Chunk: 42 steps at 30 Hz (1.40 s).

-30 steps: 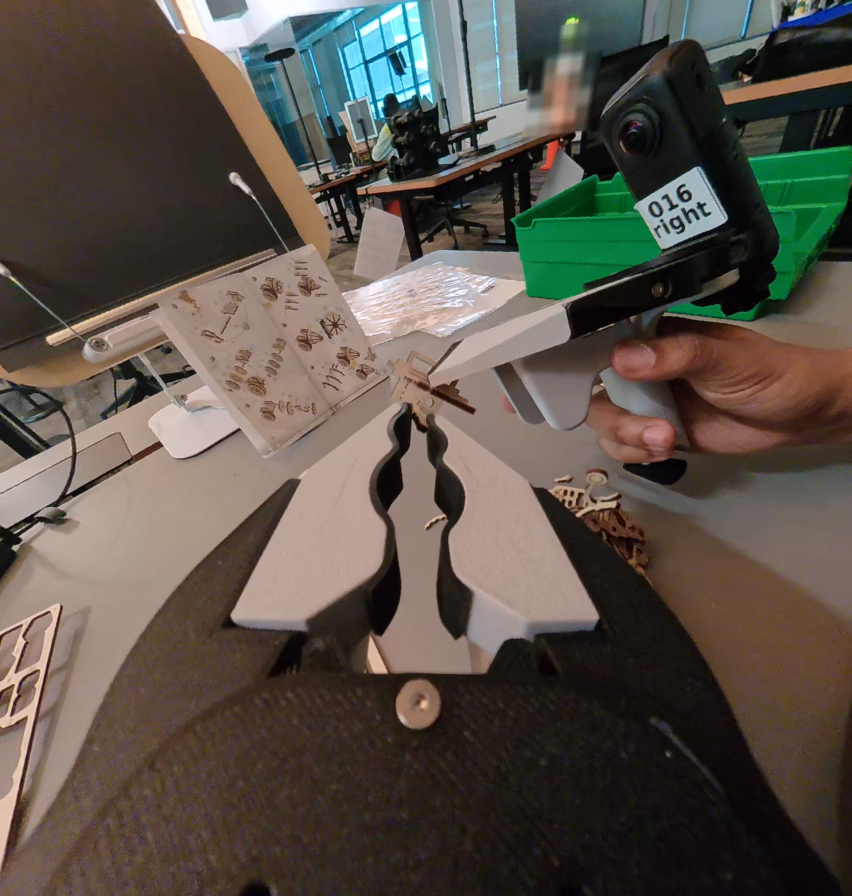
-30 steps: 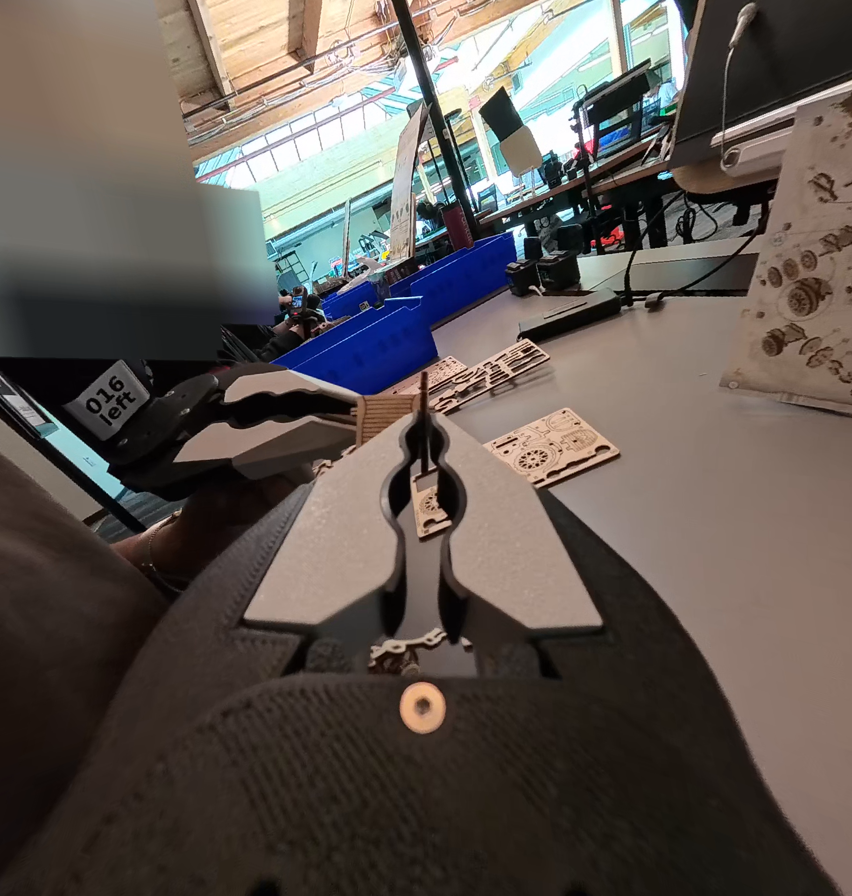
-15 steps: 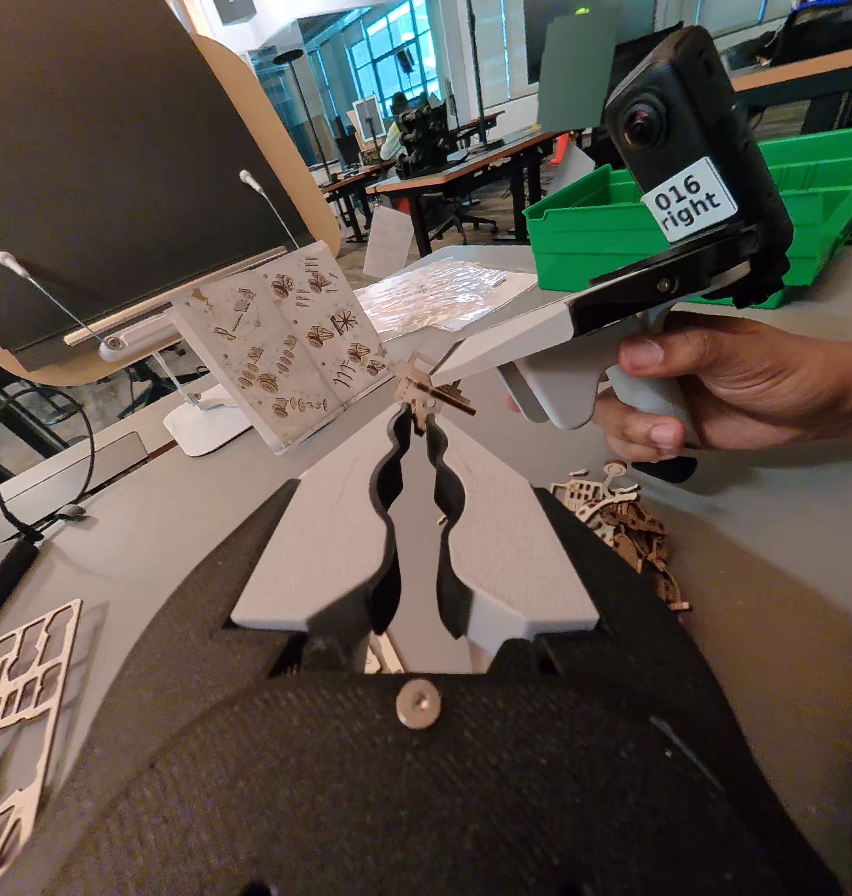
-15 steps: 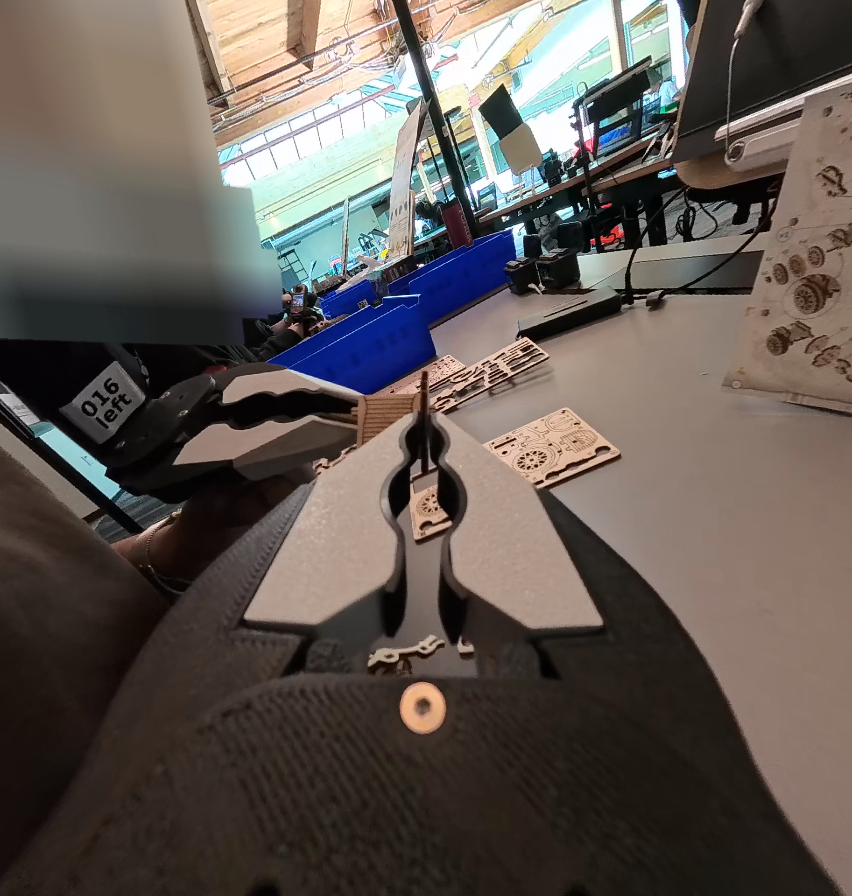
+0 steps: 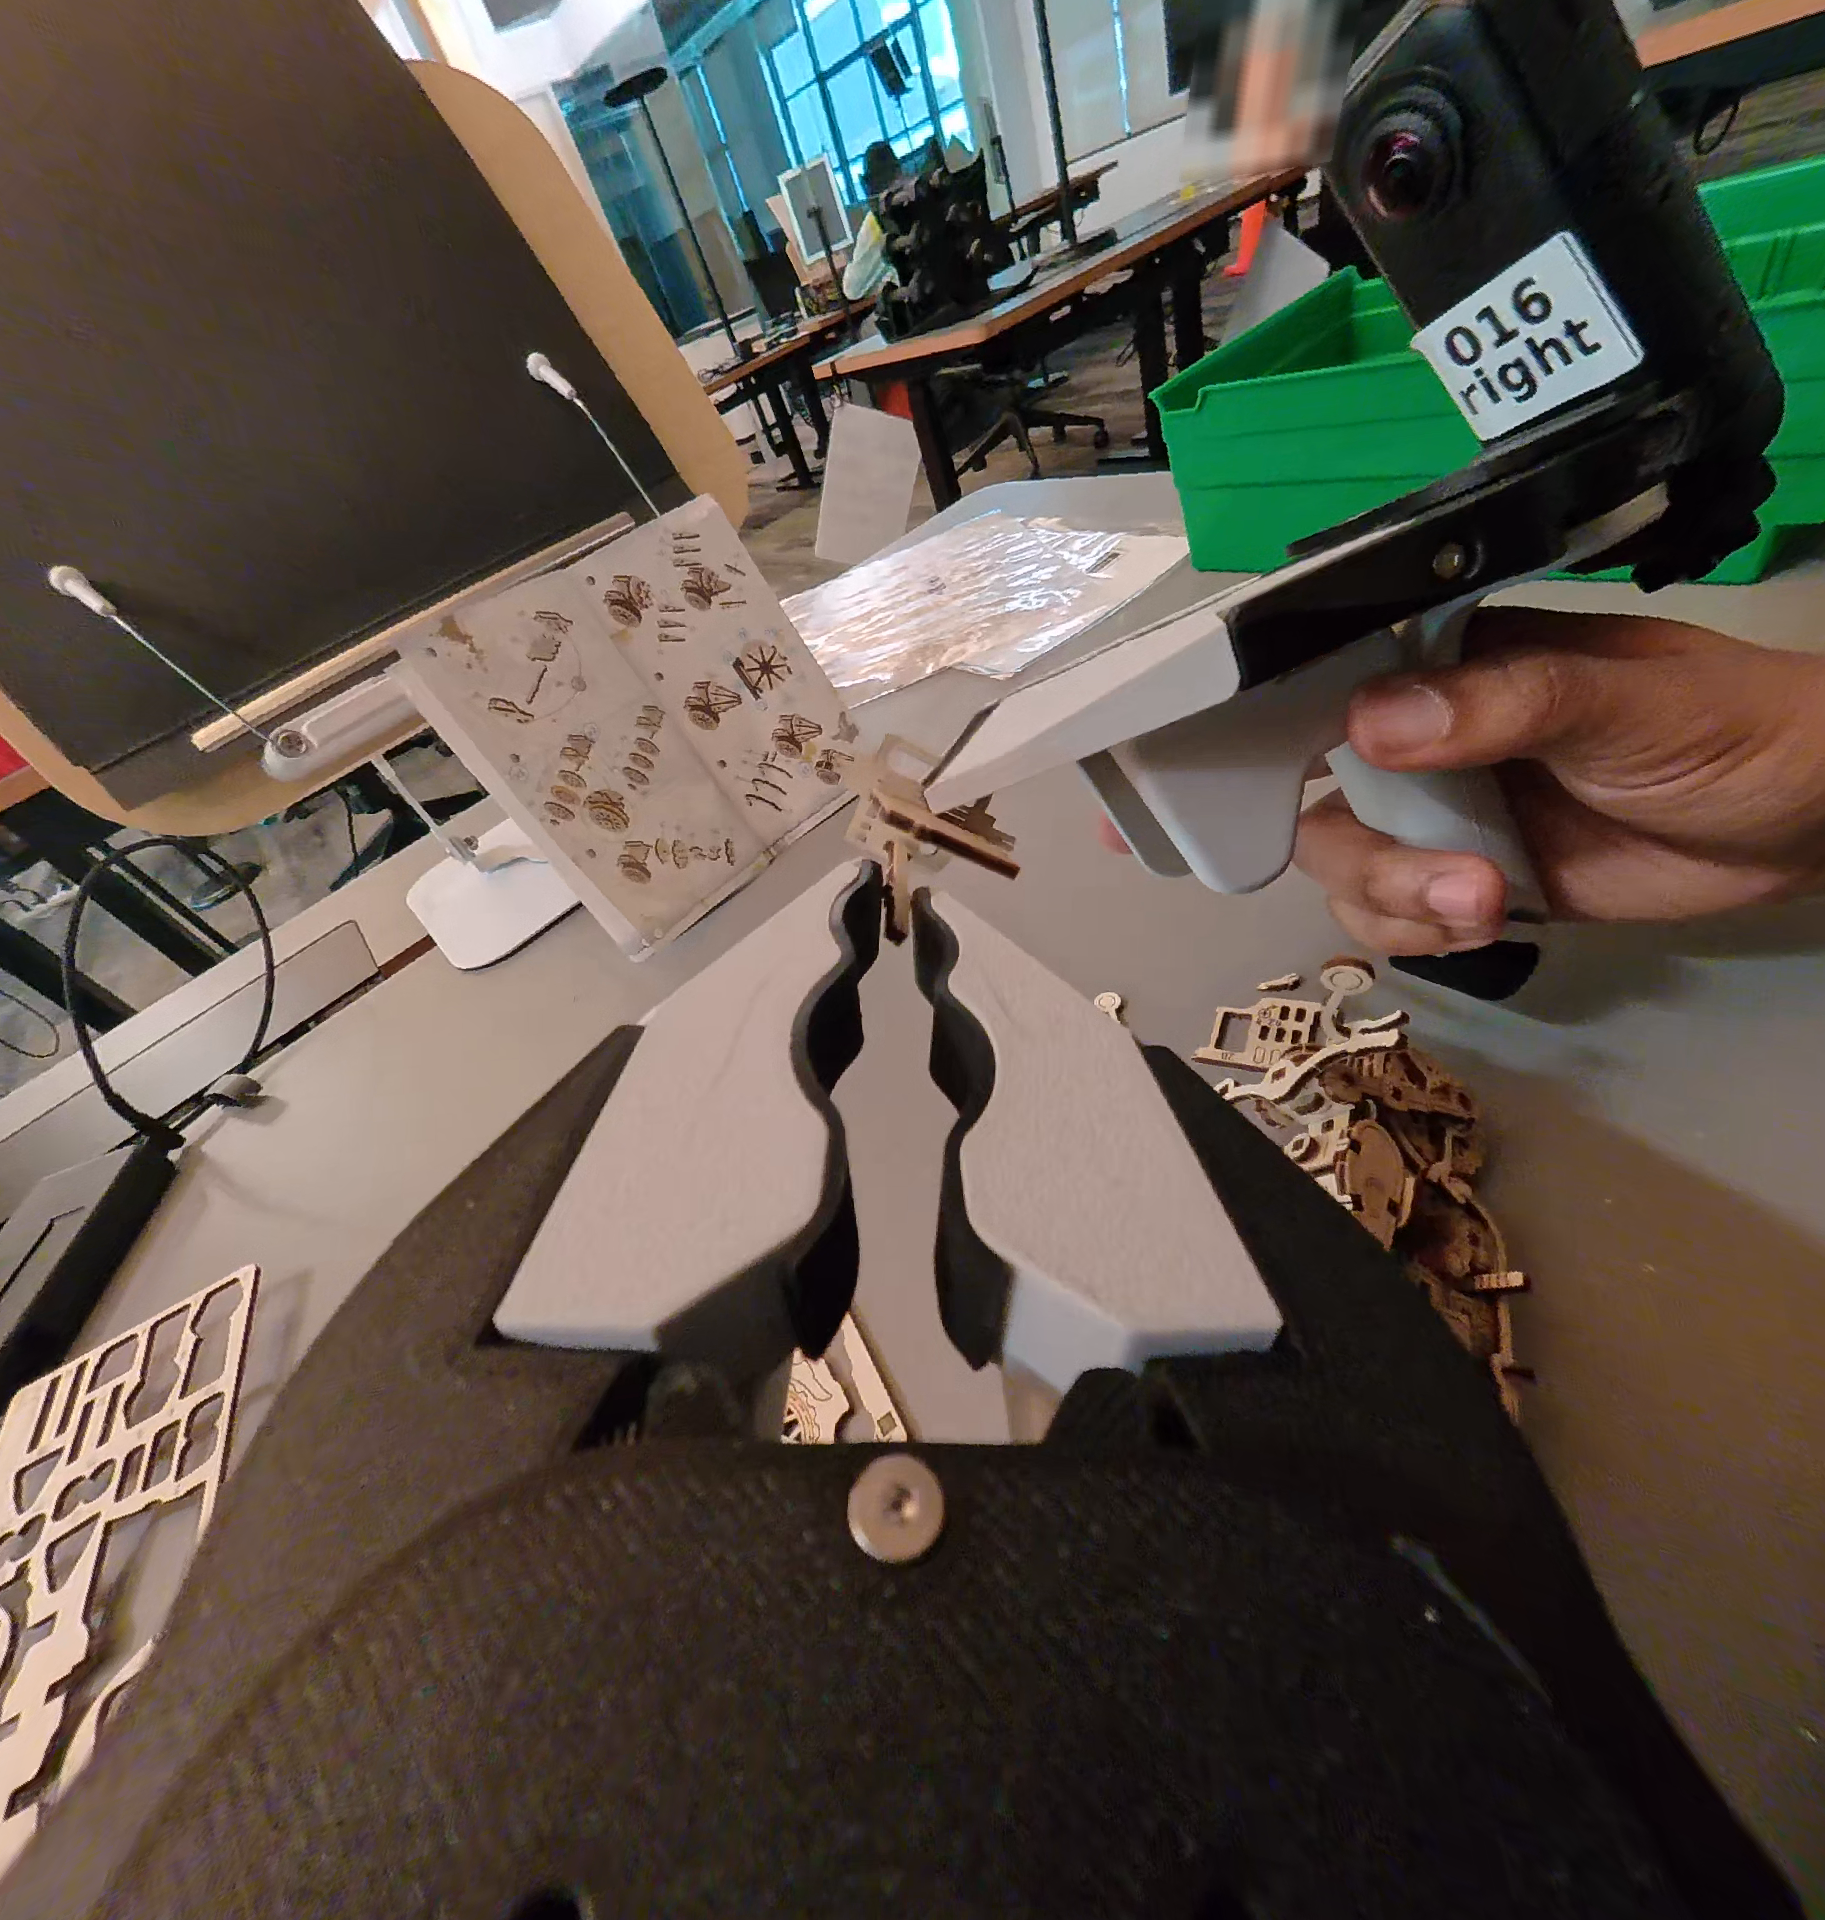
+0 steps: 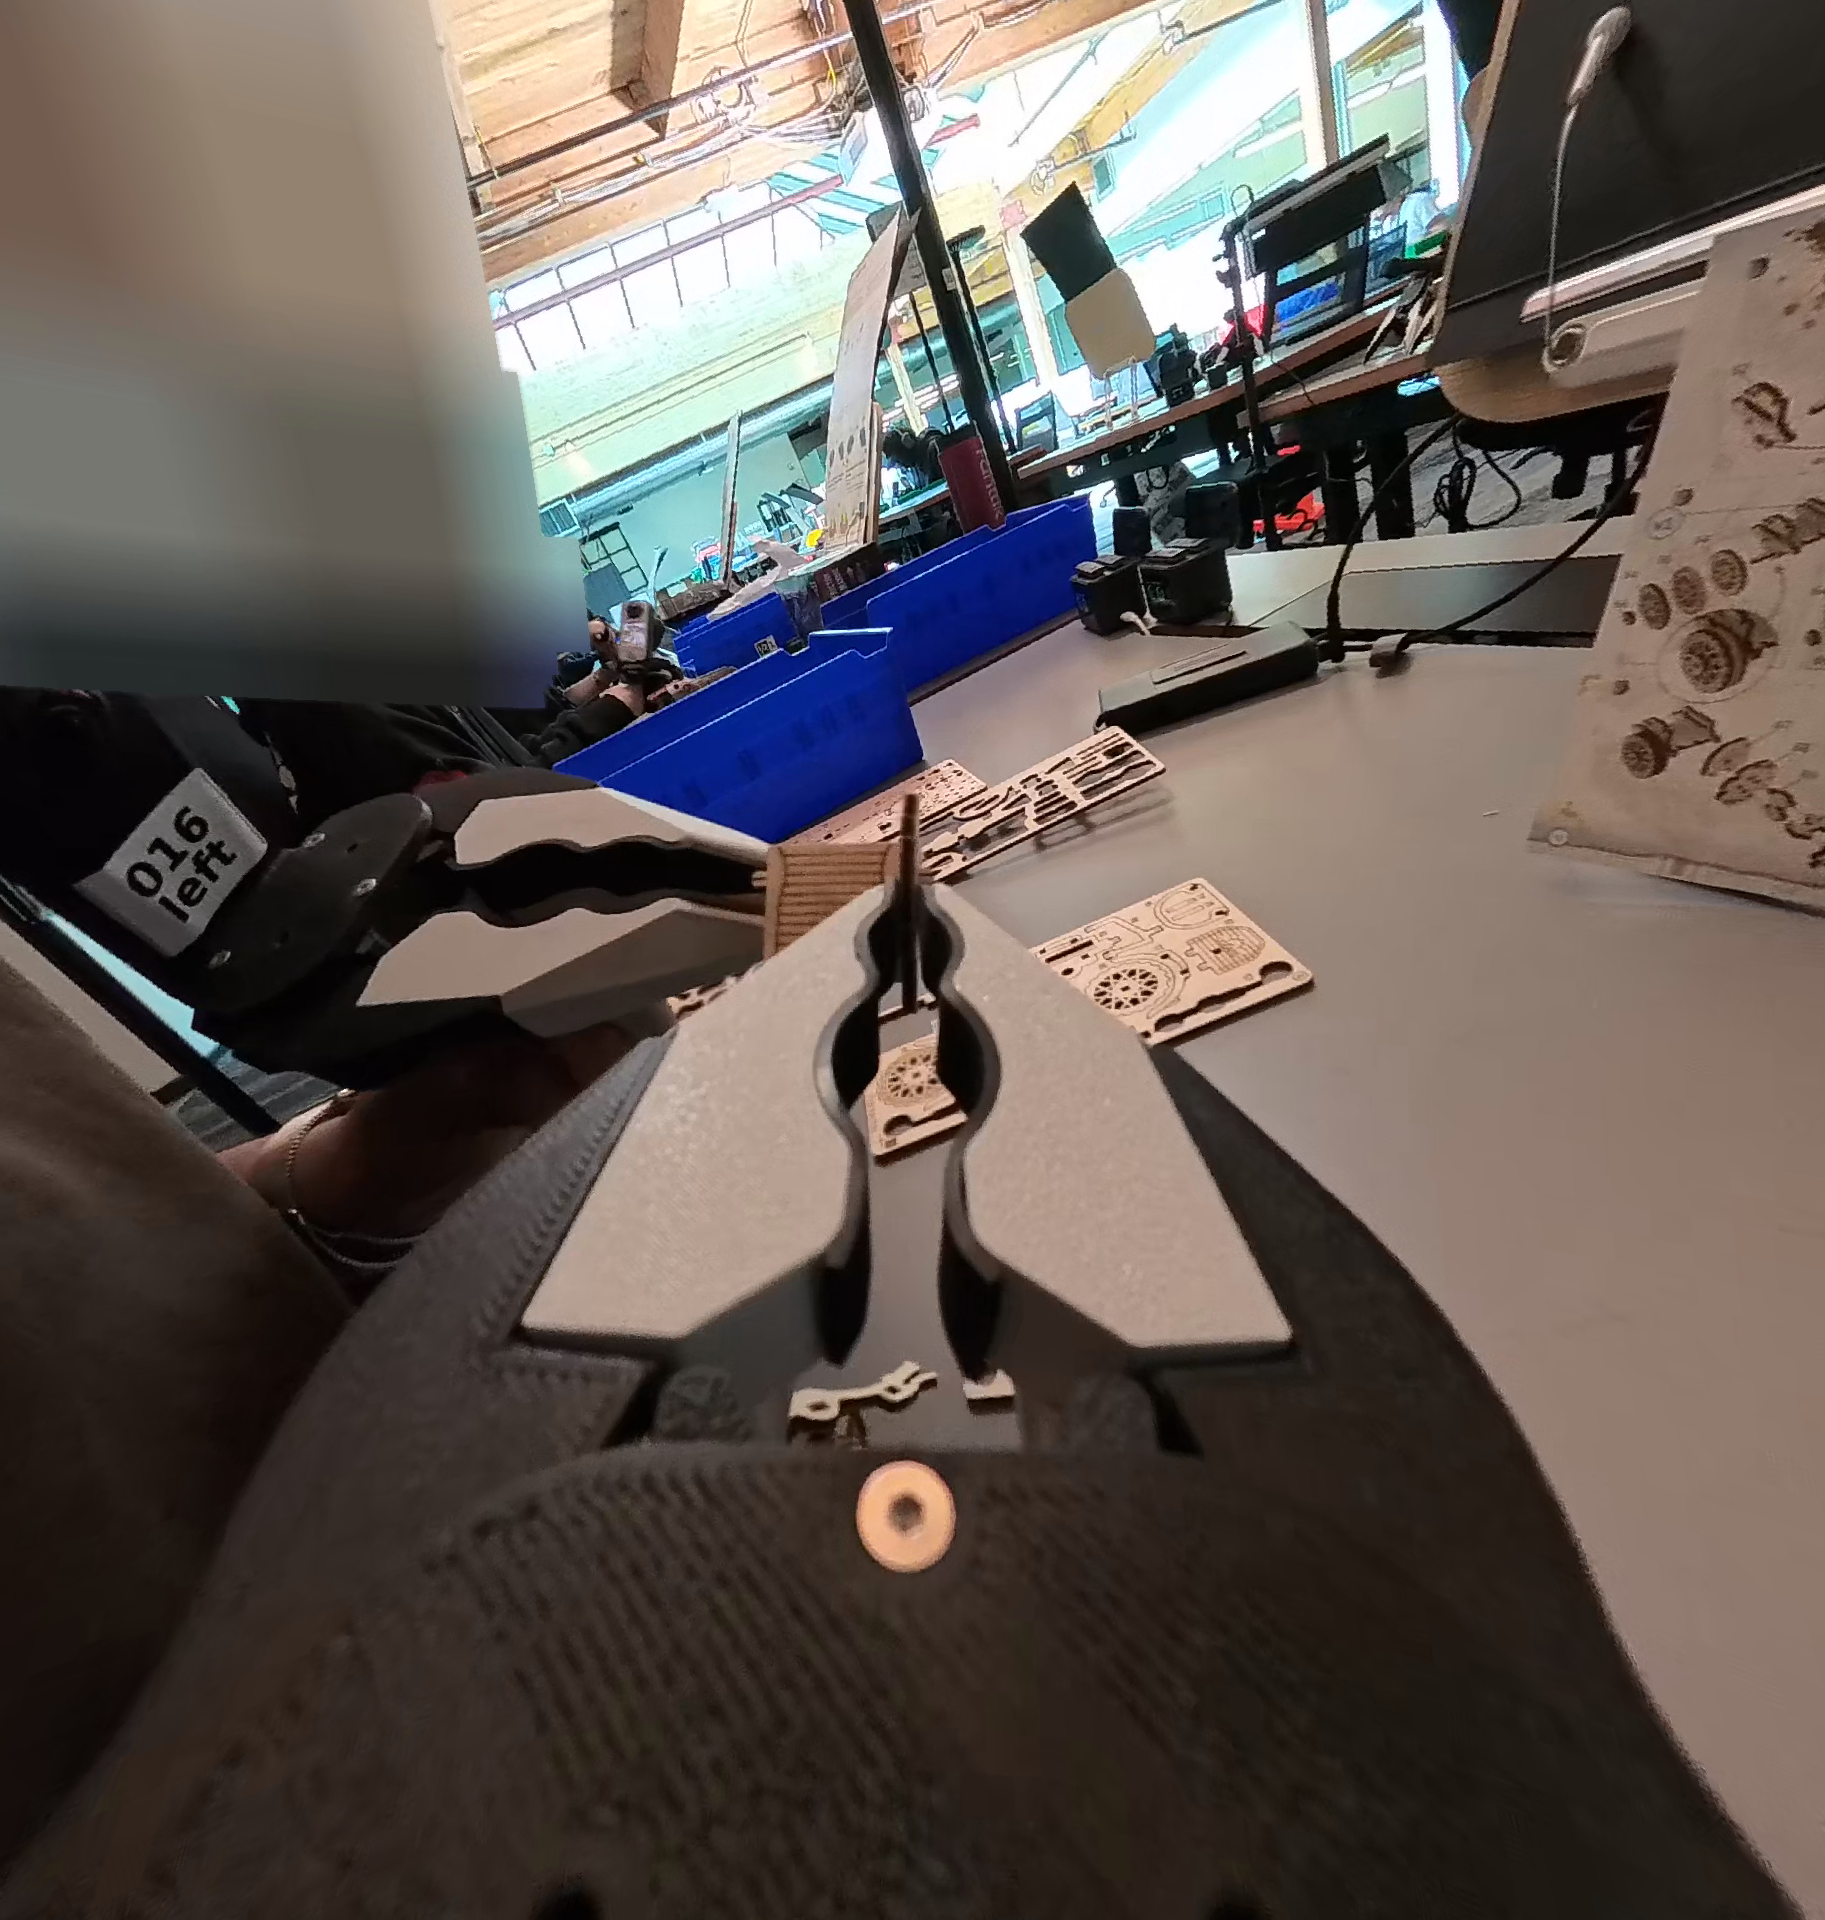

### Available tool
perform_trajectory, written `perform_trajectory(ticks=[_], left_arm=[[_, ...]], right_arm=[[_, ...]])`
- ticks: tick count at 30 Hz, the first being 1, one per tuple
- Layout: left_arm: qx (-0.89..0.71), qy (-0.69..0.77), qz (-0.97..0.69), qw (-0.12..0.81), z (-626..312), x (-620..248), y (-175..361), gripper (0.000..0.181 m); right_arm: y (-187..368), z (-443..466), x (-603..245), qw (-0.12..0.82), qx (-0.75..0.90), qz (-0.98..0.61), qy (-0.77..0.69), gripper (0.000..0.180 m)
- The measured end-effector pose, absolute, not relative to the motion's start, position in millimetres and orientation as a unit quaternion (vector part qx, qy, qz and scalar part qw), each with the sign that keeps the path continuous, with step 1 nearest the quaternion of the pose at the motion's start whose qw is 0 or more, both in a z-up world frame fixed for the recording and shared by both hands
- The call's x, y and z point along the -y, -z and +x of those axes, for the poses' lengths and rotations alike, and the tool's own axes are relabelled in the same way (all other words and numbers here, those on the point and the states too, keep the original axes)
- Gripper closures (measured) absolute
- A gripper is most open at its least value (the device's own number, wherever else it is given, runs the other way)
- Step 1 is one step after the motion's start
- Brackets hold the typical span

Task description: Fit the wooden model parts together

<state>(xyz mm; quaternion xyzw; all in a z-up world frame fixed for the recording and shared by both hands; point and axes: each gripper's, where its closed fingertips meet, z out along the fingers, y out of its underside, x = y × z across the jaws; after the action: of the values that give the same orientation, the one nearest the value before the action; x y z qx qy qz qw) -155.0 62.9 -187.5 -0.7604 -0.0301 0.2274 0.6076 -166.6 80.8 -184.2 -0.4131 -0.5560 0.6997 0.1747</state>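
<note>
Grippers barely shifted: from the left wrist, the left gripper (image 5: 895,902) stays clamped on the small wooden assembly (image 5: 913,821) above the table (image 5: 1666,1143), right gripper (image 5: 934,774) pinching its top; green bin (image 5: 1303,436) contents hidden. From the right wrist, the right gripper (image 6: 909,914) nips a thin part (image 6: 909,894) edge-on (hard to read), blue bin (image 6: 773,738) behind.

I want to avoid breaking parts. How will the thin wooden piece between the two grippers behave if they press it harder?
The wooden piece looks thin and full of cut-outs, so it is probably fragile and may snap rather than bend. It seems very light. The left gripper and right gripper each pinch it only at their tips, so it could twist or slip.
</note>
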Motion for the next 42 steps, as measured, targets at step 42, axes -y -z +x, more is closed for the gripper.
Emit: perform_trajectory(ticks=[42], left_arm=[[0.205, 0.343, -0.591, 0.701, -129.4, -70.0, 154.5, 0.122]], right_arm=[[153.9, -138.9, -97.8, -0.070, 0.411, -0.341, -0.843, 0.178]])
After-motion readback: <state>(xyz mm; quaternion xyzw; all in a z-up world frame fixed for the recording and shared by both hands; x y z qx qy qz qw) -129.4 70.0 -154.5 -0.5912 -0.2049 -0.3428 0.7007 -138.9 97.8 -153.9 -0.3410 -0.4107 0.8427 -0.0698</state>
